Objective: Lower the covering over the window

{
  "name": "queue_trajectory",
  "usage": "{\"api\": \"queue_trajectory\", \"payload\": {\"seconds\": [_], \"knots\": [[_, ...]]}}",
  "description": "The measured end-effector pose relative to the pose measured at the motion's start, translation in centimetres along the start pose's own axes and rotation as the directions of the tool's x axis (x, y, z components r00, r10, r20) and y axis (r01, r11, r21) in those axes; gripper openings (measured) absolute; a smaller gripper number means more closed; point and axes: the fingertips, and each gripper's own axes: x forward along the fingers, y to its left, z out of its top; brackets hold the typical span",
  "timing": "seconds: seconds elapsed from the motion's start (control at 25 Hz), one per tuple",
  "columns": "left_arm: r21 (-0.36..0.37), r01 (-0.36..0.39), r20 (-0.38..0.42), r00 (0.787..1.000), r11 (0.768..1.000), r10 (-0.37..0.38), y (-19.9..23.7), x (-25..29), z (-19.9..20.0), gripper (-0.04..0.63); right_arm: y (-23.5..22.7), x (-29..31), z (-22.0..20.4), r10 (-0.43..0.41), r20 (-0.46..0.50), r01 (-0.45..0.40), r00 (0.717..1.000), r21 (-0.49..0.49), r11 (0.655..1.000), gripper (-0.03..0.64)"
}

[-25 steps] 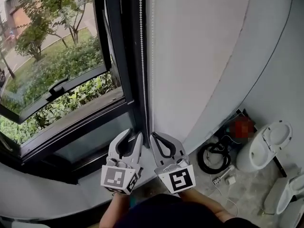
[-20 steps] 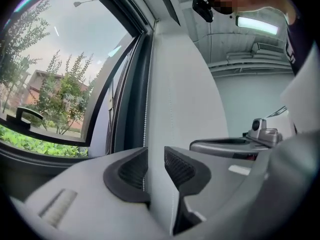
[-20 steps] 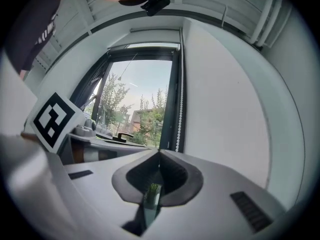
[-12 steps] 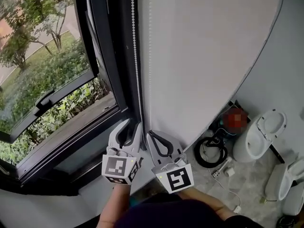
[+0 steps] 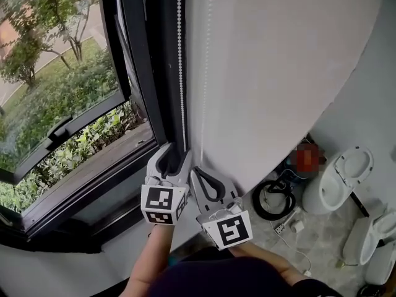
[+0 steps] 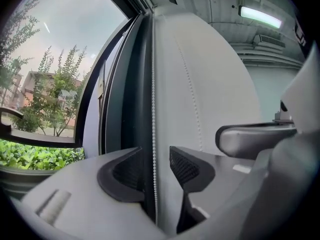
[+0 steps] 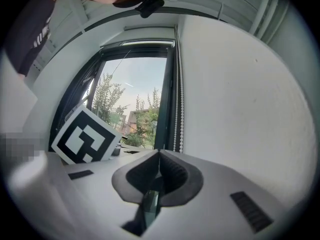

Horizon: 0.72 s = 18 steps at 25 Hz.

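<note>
The step in hand looks like taking hold of the bead chain (image 5: 180, 73) to draw the blind down; the blind does not show over the glass, and the window (image 5: 62, 73), up and to the left of both grippers, is bare, so the blind is probably rolled up high above them. To do it well, the left gripper (image 5: 173, 150) should close squarely on the strand that runs between its jaws, then pull straight down along the frame without jerking; if the blind rises instead, the other strand, just to its right, is the one to pull. The left gripper stands moderately open, the chain hanging in the gap nearer its left jaw, not clamped; the right gripper (image 5: 198, 174), just right of it, has its jaws pressed together on nothing visible.
</note>
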Motion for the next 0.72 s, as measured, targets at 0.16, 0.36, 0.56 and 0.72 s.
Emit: {"api": "queue_trajectory", "payload": {"seconds": [0.16, 0.36, 0.56, 0.72], "knots": [[0.010, -0.042, -0.028, 0.999, 0.999, 0.042, 0.7, 0.8, -0.4, 0.181, 0.0, -0.1, 0.8, 0.005, 0.025, -0.005, 1.000, -0.009, 1.000, 0.012], [0.005, -0.086, -0.053, 0.995, 0.996, 0.086, 1.4, 1.7, -1.1, 0.198, -0.1, -0.8, 1.4, 0.014, 0.039, -0.013, 0.999, -0.017, 1.000, 0.012], [0.021, -0.131, -0.076, 0.988, 0.991, 0.132, 1.5, 2.6, -1.4, 0.210, -0.6, -1.6, 2.2, 0.011, 0.053, -0.009, 0.999, -0.021, 1.000, 0.012], [0.041, -0.194, -0.093, 0.976, 0.980, 0.197, 2.2, 3.3, -1.7, 0.209, -0.6, -2.2, 2.8, 0.022, 0.072, -0.020, 0.997, -0.028, 0.999, 0.012]]}}
